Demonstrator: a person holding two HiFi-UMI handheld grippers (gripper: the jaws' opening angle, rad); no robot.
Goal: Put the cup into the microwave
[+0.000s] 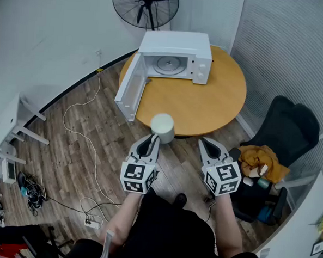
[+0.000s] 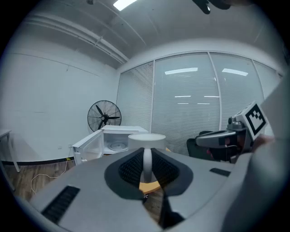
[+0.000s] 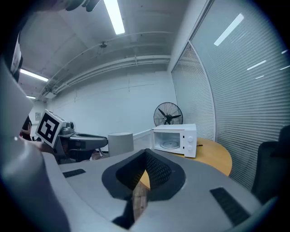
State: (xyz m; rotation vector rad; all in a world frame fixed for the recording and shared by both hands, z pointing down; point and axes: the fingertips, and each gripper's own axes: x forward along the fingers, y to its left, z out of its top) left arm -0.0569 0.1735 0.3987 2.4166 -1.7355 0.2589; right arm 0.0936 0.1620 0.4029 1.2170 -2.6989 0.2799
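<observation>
A white cup (image 1: 162,127) hangs in the air just before the near edge of the round wooden table (image 1: 206,104). My left gripper (image 1: 154,137) is shut on its handle, and the left gripper view shows the cup (image 2: 146,141) upright with the handle pinched between the jaws. The white microwave (image 1: 174,58) stands at the table's far side with its door (image 1: 130,88) swung wide open to the left and the glass turntable showing inside. My right gripper (image 1: 203,140) is shut and empty, level with the left one; its view shows the cup (image 3: 120,142) and the microwave (image 3: 176,139) ahead.
A standing fan (image 1: 145,5) is behind the microwave. A black office chair (image 1: 284,128) with clothes and toys on it stands to the right of the table. Cables (image 1: 79,142) trail over the wooden floor on the left. A blinds-covered glass wall runs along the right.
</observation>
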